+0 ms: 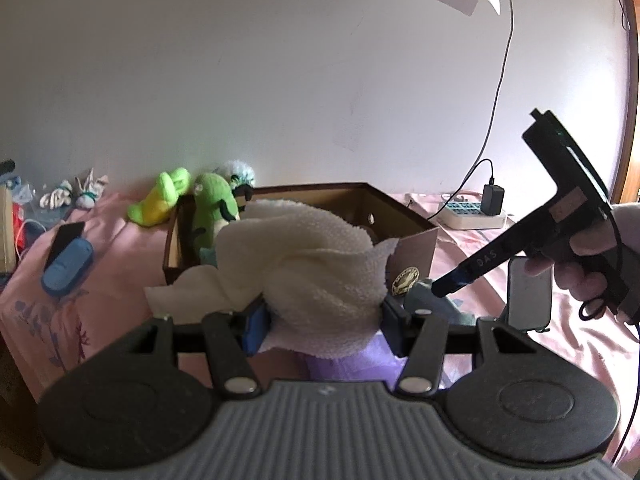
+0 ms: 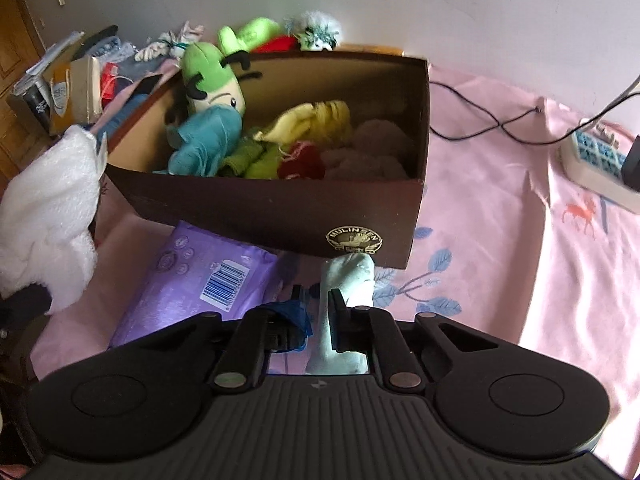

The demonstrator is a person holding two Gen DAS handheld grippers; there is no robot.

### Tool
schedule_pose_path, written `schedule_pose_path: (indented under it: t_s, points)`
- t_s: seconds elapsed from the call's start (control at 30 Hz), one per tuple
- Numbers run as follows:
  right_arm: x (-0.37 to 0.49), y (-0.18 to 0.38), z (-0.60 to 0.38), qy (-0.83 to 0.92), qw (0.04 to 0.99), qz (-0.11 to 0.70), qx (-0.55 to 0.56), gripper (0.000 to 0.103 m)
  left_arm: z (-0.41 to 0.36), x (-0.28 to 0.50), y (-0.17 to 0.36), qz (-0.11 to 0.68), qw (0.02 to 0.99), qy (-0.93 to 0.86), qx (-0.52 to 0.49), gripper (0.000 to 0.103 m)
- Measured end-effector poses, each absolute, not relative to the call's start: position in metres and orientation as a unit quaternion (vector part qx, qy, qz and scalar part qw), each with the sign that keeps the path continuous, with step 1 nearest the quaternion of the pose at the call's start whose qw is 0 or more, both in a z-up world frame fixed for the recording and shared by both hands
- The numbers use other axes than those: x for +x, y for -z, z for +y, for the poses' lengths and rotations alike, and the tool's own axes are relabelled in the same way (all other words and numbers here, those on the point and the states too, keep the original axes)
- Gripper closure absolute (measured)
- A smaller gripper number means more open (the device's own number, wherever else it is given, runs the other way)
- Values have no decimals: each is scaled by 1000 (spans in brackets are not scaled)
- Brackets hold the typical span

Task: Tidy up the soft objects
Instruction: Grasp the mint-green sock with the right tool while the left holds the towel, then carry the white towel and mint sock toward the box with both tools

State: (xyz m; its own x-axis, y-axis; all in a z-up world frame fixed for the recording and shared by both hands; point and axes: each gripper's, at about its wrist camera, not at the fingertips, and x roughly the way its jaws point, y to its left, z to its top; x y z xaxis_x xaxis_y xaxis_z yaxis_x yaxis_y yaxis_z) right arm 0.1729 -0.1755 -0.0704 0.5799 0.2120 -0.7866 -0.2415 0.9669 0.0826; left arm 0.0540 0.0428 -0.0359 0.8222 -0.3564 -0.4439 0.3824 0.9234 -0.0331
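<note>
Two hand-held grippers are loaded. Your left hand-held gripper (image 1: 320, 320) has its jaws spread wide and clamped on a bulky white towel (image 1: 312, 264), which bulges up between the pads and blocks most of your view of the brown box (image 1: 416, 248) behind it. Your right hand-held gripper (image 2: 316, 312) has its jaws drawn together, pinching a pale sock (image 2: 352, 284) that lies on the pink bed sheet (image 2: 500, 240) just in front of the box's near wall.

What matters next is where the box opening lies from that sock: straight ahead and above. The sock's long axis runs forward along the fingers, its far tip touching or nearly touching the box face below the gold emblem. I judge you must lift it over the near wall before moving forward, or it will catch on the cardboard.

Your right hand is the nearer one to the opening; the towel hangs off to the left, beside the box's corner. Inside, the soft toys and cloths (image 2: 256, 144) crowd the left and middle, so the right end looks freest. A purple packet (image 2: 192, 276) lies under the box's near left edge; keep clear of it.
</note>
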Motion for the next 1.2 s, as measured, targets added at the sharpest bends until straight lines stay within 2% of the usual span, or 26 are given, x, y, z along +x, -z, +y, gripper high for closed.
schedule_pose_path:
  t_s: [0.37, 0.63, 0.77, 1.2]
  points:
    - [188, 83, -173, -93, 879, 467, -16, 98, 29, 48, 35, 223, 953, 198, 44, 46]
    - [206, 113, -158, -48, 862, 500, -69, 96, 33, 54, 39, 231, 952, 196, 38, 46]
    - [203, 118, -161, -62, 868, 488, -62, 103, 35, 55, 40, 232, 952, 195, 38, 46]
    - [154, 78, -169, -118, 909, 398, -32, 103, 31, 50, 32, 221, 954, 198, 39, 46]
